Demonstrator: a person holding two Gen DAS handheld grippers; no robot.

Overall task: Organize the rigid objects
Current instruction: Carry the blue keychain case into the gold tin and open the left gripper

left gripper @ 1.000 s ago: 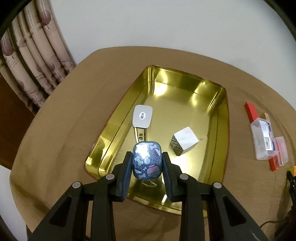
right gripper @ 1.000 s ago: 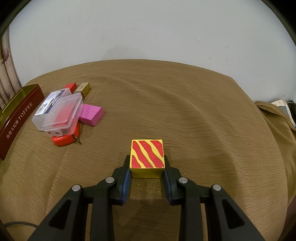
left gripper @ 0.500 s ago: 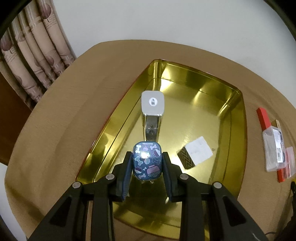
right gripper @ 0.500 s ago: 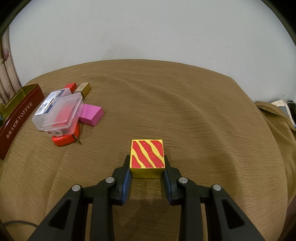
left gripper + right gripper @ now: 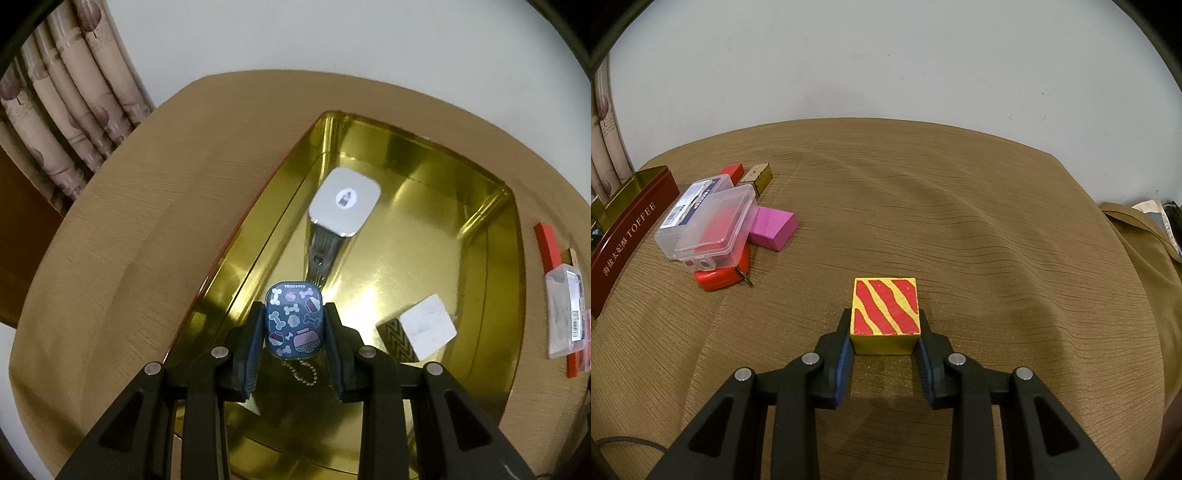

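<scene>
Brown cloth-covered counter (image 5: pixel 960 206) fills both views. On it, the shiny gold rectangular tin tray (image 5: pixel 513 266), holding a tall silver rounded-square canister (image 5: pixel 345 201) and a white block with black zigzag sides (image 5: pixel 424 328). Over the tray's near end, the left hand-held gripper (image 5: pixel 294 325) clamps a small blue bone-patterned case (image 5: pixel 294 319), bead chain dangling. The right hand-held gripper (image 5: pixel 885 336) pinches a yellow cube with red stripes (image 5: pixel 885 308) over the cloth.

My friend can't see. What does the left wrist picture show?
The left hand-held gripper holds a small blue case with bone drawings over a shiny gold tin. A silver box and a white block sit inside.
</scene>
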